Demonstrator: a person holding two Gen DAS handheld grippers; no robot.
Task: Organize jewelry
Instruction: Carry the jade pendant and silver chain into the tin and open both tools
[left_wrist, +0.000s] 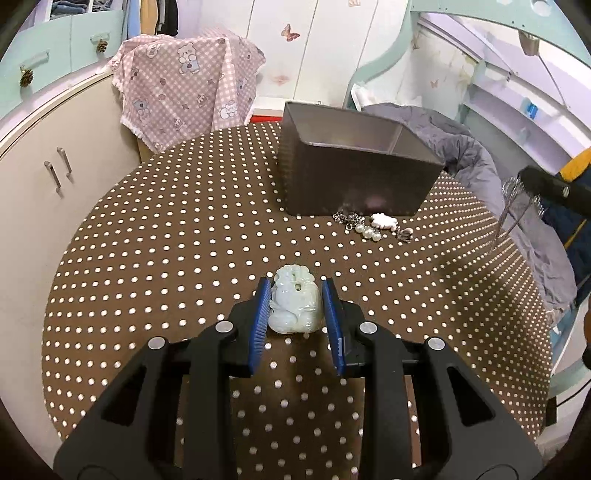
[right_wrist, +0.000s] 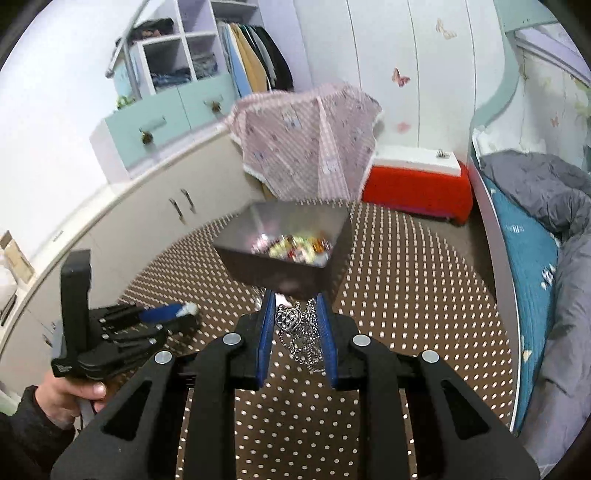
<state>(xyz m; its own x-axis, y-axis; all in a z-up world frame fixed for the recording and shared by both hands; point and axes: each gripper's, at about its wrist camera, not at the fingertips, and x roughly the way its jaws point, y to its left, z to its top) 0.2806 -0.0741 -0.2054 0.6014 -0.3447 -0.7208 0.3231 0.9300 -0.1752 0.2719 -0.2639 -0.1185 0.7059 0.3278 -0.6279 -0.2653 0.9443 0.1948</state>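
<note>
In the left wrist view, a pale green jade pendant lies on the dotted brown table, between the blue pads of my left gripper. The left pad touches it; a thin gap shows at the right pad. A grey metal box stands behind, with pearls, a white flower piece and metal charms at its base. In the right wrist view, my right gripper is shut on a silver chain necklace with a heart charm, held above the table just in front of the box, which holds colourful jewelry.
A cabinet stands left of the table. A pink checked cloth drapes something behind it. A bed with grey duvet lies to the right. A red and white box sits on the floor.
</note>
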